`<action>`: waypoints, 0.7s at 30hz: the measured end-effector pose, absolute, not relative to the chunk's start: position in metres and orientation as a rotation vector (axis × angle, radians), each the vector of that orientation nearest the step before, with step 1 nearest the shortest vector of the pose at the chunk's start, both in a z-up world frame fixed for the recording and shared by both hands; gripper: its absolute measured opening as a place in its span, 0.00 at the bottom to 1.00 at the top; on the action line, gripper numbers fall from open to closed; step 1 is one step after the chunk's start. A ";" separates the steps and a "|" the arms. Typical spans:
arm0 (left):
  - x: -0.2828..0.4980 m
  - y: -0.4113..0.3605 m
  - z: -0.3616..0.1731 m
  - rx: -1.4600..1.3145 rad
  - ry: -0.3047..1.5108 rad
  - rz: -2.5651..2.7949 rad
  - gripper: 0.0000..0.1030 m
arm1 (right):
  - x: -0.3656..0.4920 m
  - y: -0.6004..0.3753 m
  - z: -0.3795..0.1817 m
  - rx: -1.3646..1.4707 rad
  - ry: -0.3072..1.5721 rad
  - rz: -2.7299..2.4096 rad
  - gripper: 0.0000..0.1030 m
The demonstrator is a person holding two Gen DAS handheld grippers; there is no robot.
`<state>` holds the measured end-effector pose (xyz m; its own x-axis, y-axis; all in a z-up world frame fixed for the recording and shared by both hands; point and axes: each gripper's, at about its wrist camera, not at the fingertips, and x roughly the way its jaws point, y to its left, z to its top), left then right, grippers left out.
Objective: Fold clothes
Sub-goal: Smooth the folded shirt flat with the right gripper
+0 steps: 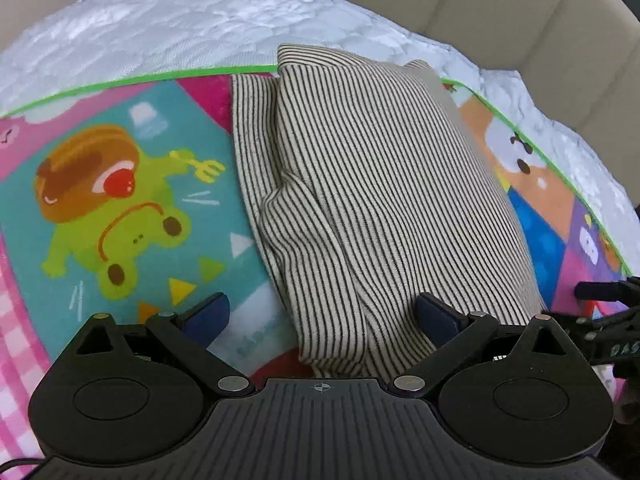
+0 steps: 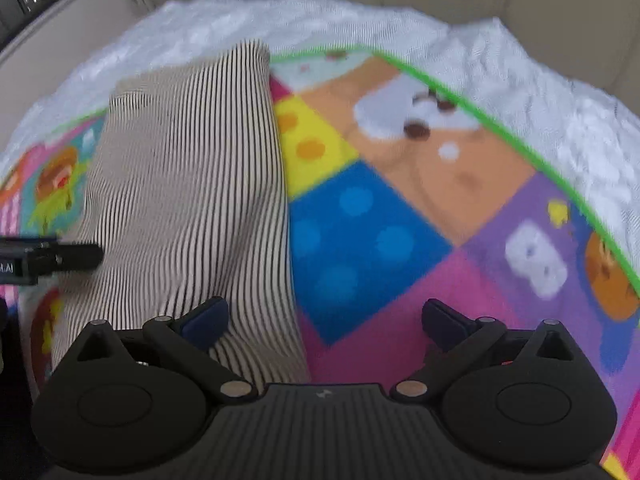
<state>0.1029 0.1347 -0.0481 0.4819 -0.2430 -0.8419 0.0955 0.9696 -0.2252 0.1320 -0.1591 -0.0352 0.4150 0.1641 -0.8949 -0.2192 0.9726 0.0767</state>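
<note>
A cream garment with thin black stripes [image 1: 360,200] lies folded into a long strip on a colourful cartoon mat [image 1: 120,200]. In the left wrist view my left gripper [image 1: 324,320] is open, its fingers straddling the near end of the garment without clamping it. Seen from the right wrist, the same striped garment [image 2: 192,200] lies at the left, blurred. My right gripper [image 2: 326,322] is open over the mat [image 2: 380,220], with its left finger above the garment's right edge and nothing between the fingers. Each gripper shows at the other view's edge: the right gripper [image 1: 604,312], the left gripper [image 2: 48,260].
The mat has a green border [image 1: 120,84] and lies on a white quilted cover [image 1: 200,20]. A beige padded headboard [image 1: 500,4] rises behind it. The mat's blue and pink patches [image 2: 360,240] lie bare to the right of the garment.
</note>
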 end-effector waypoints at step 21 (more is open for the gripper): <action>0.095 0.134 -0.046 -0.129 1.049 -0.174 1.00 | 0.080 -0.127 -0.014 -0.260 0.920 0.424 0.95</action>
